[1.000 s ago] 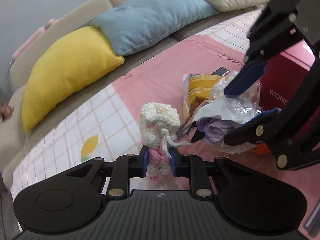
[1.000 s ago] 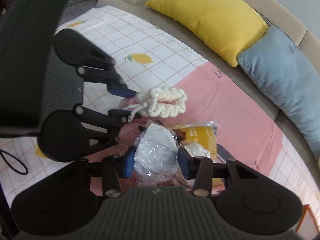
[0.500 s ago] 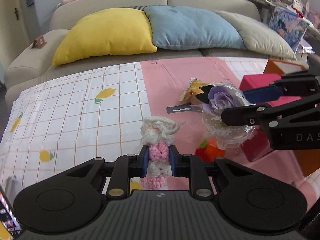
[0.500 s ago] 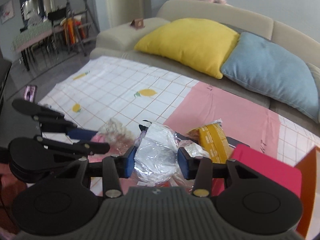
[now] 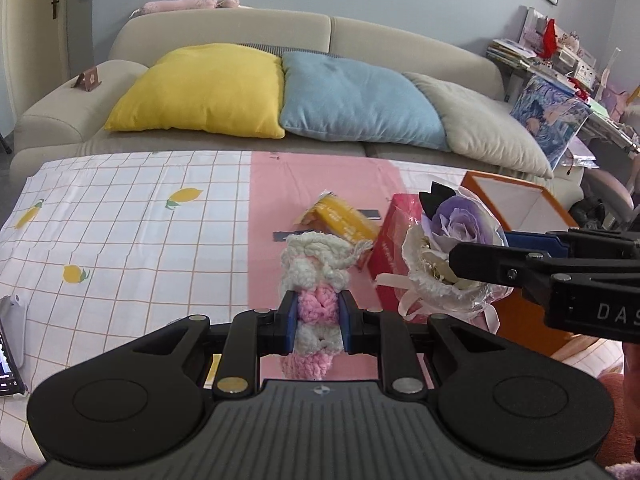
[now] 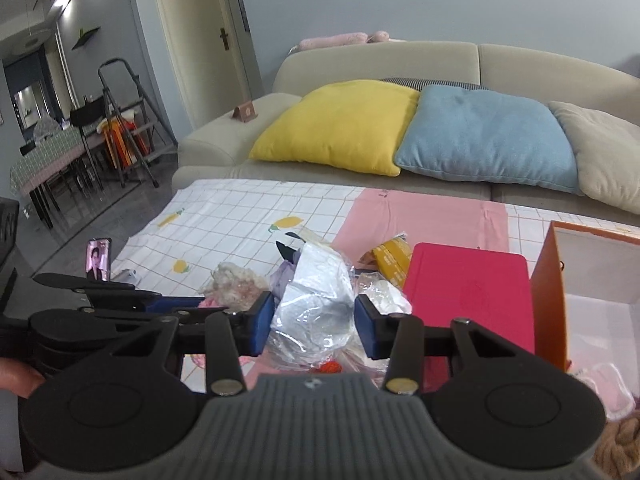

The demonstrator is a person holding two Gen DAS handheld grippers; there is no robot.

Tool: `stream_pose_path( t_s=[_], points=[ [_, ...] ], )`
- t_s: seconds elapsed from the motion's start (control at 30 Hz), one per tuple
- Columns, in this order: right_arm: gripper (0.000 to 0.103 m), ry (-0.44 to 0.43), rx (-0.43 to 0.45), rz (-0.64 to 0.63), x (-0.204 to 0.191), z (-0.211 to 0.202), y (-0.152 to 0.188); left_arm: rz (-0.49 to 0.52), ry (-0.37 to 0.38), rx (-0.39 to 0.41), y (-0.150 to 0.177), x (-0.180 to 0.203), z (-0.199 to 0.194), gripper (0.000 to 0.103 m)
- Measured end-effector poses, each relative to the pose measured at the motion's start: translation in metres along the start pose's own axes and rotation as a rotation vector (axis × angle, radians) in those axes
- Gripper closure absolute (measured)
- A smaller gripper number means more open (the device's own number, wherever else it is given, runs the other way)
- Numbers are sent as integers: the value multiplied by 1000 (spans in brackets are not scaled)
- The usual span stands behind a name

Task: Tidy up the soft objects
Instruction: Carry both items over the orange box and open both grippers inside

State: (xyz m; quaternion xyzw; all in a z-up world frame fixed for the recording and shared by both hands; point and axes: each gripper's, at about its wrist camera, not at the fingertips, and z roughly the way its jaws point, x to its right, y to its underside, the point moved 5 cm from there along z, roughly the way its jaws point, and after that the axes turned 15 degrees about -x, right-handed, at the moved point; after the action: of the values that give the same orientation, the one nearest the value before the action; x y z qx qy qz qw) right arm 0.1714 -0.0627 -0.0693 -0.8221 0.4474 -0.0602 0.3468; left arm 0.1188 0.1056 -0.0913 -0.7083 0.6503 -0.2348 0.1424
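1. Left wrist view: the left gripper (image 5: 317, 322) has its blue pads clamped on a crocheted pink-and-cream toy (image 5: 316, 280), which stands upright between them above the tablecloth (image 5: 132, 236). The toy's bottom end is cut off behind the gripper body.
2. From the right edge the right gripper (image 5: 480, 252) reaches in, closed around a wrapped bouquet (image 5: 452, 256) with a purple rose. Only one blue pad shows clearly; the other is hidden behind the cellophane.
3. Behind the toy a yellow packet (image 5: 344, 220) lies on the pink strip of cloth, partly covered. A red box (image 5: 394, 236) is half hidden by the bouquet, and an open orange box (image 5: 516, 204) sits just beyond, its near side screened by the gripper arm.
4. A phone (image 5: 8, 344) is cut off at the left edge. The checked cloth to the left lies wide and bare up to the sofa (image 5: 224, 28).
5. Right wrist view: the right gripper (image 6: 314, 326) presses on the bouquet's (image 6: 316, 304) crinkled wrap; the flower head is mostly hidden behind silver film.
6. The left gripper (image 6: 176, 304) enters low on the left with the toy (image 6: 236, 284), blurred and hard to make out.
7. The red box (image 6: 468, 284) and orange box (image 6: 548, 280) crowd the right side, the latter cut off by the edge. Open cloth stretches ahead to the cushions.
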Motion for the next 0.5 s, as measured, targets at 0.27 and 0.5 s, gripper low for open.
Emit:
stream_pose_path(
  t_s=[0.27, 0.5],
  points=[
    [61, 37, 96, 37, 19, -50, 13, 54, 51, 66, -8, 41, -32, 80],
    [61, 199, 141, 120, 77, -83, 30, 142, 209, 83, -40, 102, -34, 80]
  ],
)
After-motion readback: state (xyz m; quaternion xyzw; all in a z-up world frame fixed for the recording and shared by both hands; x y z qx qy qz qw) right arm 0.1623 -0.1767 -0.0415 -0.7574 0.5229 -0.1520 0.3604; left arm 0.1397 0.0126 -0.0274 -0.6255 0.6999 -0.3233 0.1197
